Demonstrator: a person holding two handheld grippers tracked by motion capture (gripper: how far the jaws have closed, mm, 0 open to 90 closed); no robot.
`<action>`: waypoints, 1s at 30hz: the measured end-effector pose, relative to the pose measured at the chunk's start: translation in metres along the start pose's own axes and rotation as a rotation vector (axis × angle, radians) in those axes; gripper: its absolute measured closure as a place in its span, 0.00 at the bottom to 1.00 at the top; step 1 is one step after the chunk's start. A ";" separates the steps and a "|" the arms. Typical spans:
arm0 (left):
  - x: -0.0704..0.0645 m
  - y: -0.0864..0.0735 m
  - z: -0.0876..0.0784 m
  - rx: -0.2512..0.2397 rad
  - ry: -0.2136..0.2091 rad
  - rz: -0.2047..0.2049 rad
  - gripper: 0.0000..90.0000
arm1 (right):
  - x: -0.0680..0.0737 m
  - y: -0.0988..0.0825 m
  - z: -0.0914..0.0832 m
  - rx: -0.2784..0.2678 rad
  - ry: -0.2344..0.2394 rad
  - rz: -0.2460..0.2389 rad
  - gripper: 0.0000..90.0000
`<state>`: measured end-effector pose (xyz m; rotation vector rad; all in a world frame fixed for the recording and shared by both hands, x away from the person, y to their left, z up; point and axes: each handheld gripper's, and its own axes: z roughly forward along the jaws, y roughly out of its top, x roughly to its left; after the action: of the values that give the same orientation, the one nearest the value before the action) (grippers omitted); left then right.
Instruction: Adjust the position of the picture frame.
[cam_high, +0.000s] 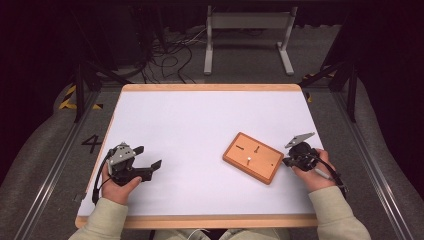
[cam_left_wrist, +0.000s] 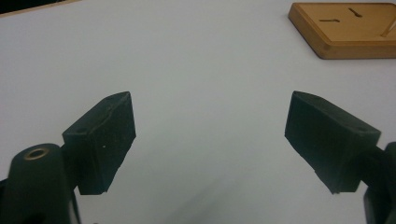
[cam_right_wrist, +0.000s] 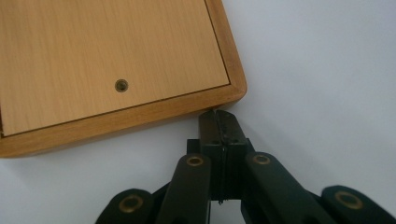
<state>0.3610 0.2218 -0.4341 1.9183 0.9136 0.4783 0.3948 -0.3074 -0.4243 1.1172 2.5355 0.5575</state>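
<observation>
A flat wooden board (cam_high: 252, 156) with a raised rim lies on the white table, right of centre, turned at an angle. Black marks and a small white peg stand on its top. My right gripper (cam_high: 285, 161) sits at the board's right corner, jaws shut with nothing between them. In the right gripper view the closed fingertips (cam_right_wrist: 219, 116) touch or nearly touch the board's rim (cam_right_wrist: 140, 116), and a small round hole (cam_right_wrist: 121, 85) shows in the panel. My left gripper (cam_high: 150, 162) rests at the table's left, open and empty. The board's corner (cam_left_wrist: 345, 30) lies far ahead of the left gripper (cam_left_wrist: 210, 116).
The white table (cam_high: 200, 120) has a wooden edge all around. Beyond its far edge, a grey metal stand (cam_high: 247, 30) and loose cables (cam_high: 170, 55) lie on the floor. Dark frame legs flank the table on both sides.
</observation>
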 end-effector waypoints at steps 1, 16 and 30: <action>0.000 0.000 0.000 0.000 0.000 -0.001 0.18 | 0.000 0.003 0.002 -0.005 -0.004 -0.005 1.00; 0.000 -0.002 -0.001 0.006 0.006 -0.009 0.18 | -0.006 0.033 0.025 -0.069 -0.012 -0.048 1.00; 0.001 -0.003 0.000 0.007 0.004 -0.014 0.18 | 0.001 0.073 0.050 -0.102 -0.012 -0.090 1.00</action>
<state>0.3607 0.2237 -0.4365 1.9165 0.9316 0.4722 0.4622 -0.2504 -0.4338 0.9636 2.5019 0.6473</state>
